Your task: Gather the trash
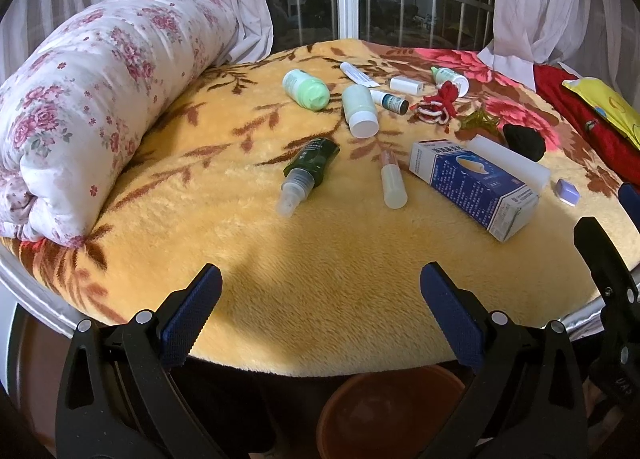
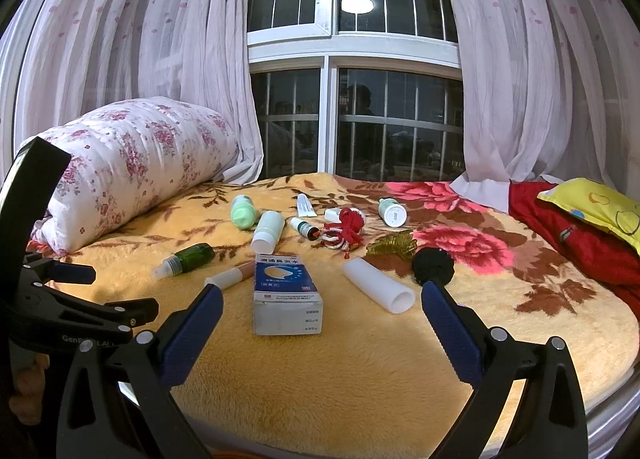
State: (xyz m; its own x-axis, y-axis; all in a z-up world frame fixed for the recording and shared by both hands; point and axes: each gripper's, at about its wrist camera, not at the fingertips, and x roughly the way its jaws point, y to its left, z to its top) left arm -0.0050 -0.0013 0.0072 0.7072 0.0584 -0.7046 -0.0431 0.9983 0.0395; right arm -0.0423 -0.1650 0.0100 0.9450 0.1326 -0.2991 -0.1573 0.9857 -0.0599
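Note:
Small items lie scattered on a bed's yellow blanket (image 1: 320,259): a blue-and-white carton (image 1: 476,187) (image 2: 286,291), a dark green spray bottle (image 1: 308,167) (image 2: 188,257), a white tube (image 1: 508,159) (image 2: 378,285), a slim balm stick (image 1: 392,179), two pale green bottles (image 1: 308,91) (image 2: 268,231) and several smaller vials. My left gripper (image 1: 320,283) hangs open over the blanket's near edge, holding nothing. My right gripper (image 2: 322,295) is open too, level with the carton's near end, and is empty.
A brown basin (image 1: 388,411) sits on the floor below the bed edge. A rolled floral quilt (image 1: 88,107) fills the left side. A red-and-white cord knot (image 2: 346,229), an amber clip (image 2: 394,245) and a black ball (image 2: 434,265) lie mid-right. Red cloth (image 2: 580,243) and a yellow pillow (image 2: 596,203) are far right.

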